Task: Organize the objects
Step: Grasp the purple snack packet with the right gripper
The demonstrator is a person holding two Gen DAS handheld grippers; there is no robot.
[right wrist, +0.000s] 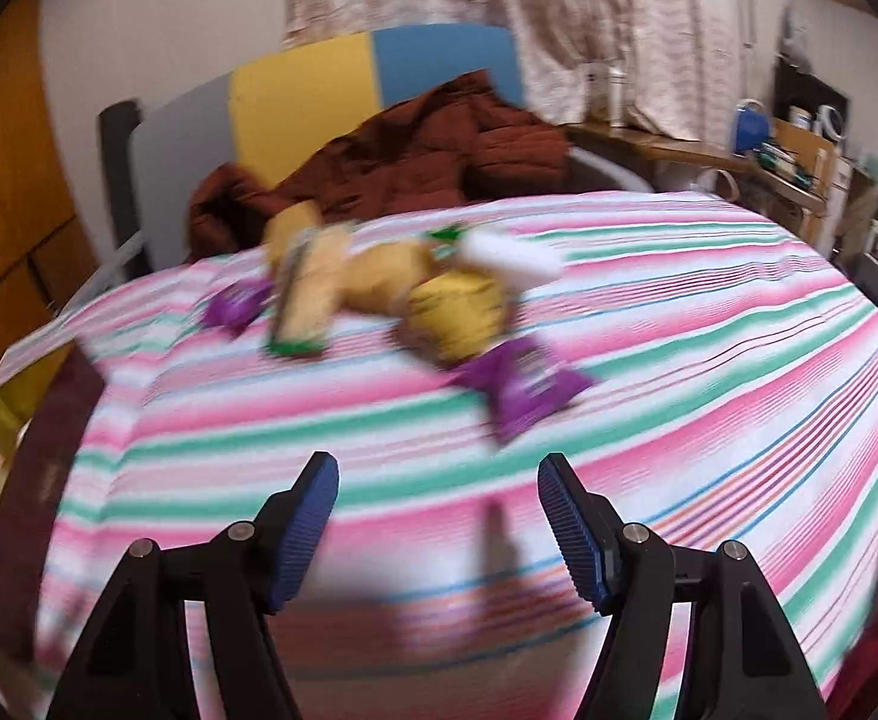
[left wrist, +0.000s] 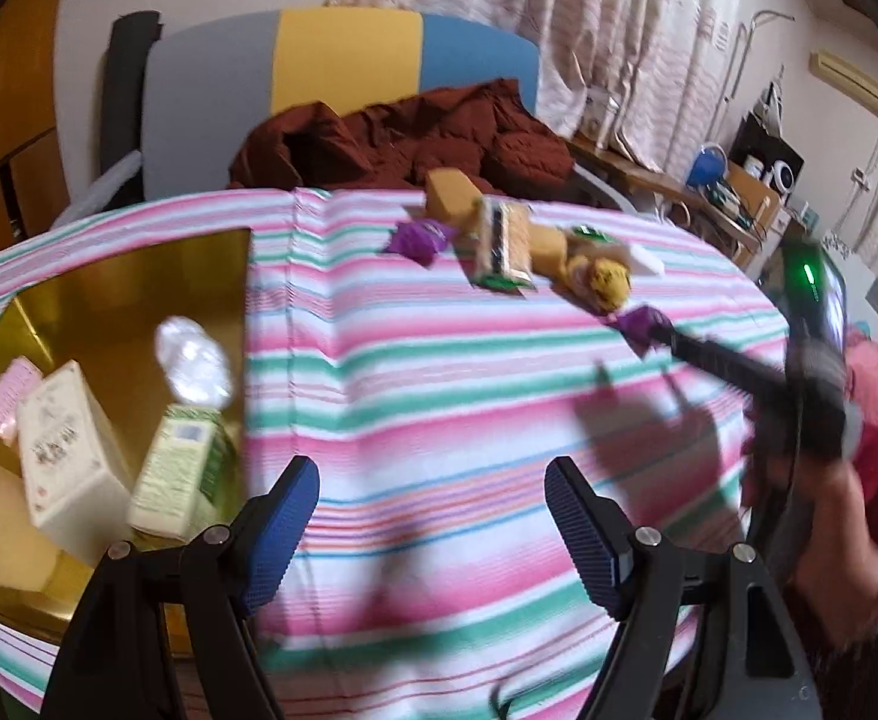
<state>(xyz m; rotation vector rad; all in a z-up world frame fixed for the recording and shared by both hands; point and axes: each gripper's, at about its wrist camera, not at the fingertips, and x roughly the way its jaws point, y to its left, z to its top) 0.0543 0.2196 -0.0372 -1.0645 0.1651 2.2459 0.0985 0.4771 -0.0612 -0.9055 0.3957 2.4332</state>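
Note:
A pile of snack packets lies at the far side of the striped tablecloth (left wrist: 439, 396): a beige biscuit pack (left wrist: 502, 240), a yellow packet (left wrist: 604, 282), two purple packets (left wrist: 418, 238) (right wrist: 523, 381). A gold tray (left wrist: 109, 282) at the left holds several boxes, among them a cream box (left wrist: 70, 456) and a green carton (left wrist: 178, 468). My left gripper (left wrist: 433, 516) is open and empty above the cloth beside the tray. My right gripper (right wrist: 439, 510) is open and empty, short of the nearer purple packet; in the left wrist view its fingers (left wrist: 715, 354) reach toward that packet (left wrist: 643, 324).
A brown jacket (left wrist: 403, 138) lies on a grey, yellow and blue chair (left wrist: 343, 60) behind the table. A cluttered shelf (left wrist: 733, 186) stands at the right by the curtains. A white block (right wrist: 511, 255) lies at the pile's far side.

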